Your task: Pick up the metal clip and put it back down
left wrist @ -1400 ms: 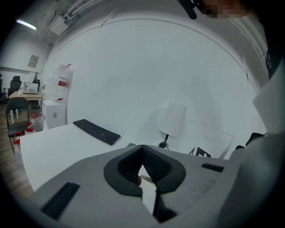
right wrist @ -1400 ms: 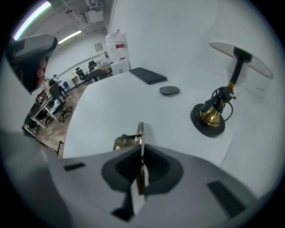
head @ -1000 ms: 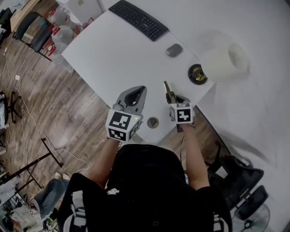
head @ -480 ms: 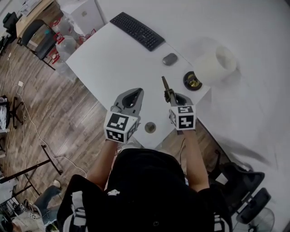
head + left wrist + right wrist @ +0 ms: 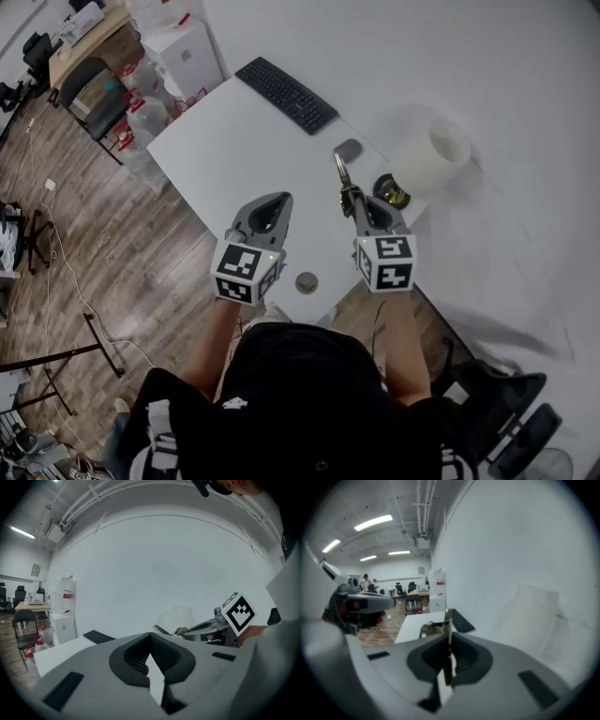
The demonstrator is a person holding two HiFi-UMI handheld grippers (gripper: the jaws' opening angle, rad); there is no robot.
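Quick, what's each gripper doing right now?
Left gripper: shut, nothing between its jaws.
Right gripper: shut on the metal clip.

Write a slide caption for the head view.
Right gripper holds the metal clip over the white table; left gripper empty.

A white surface (image 5: 234,159) stands with its far side against a plain white wall (image 5: 450,47). To the left of the surface lies a dark wood-plank floor (image 5: 131,253). Past the surface's far-left corner stand a black office chair (image 5: 94,98) and a low white cabinet (image 5: 187,47). By its near-right edge sits another dark chair base (image 5: 511,403). Long strip lights (image 5: 372,522) and pipes (image 5: 423,506) run along the ceiling above.
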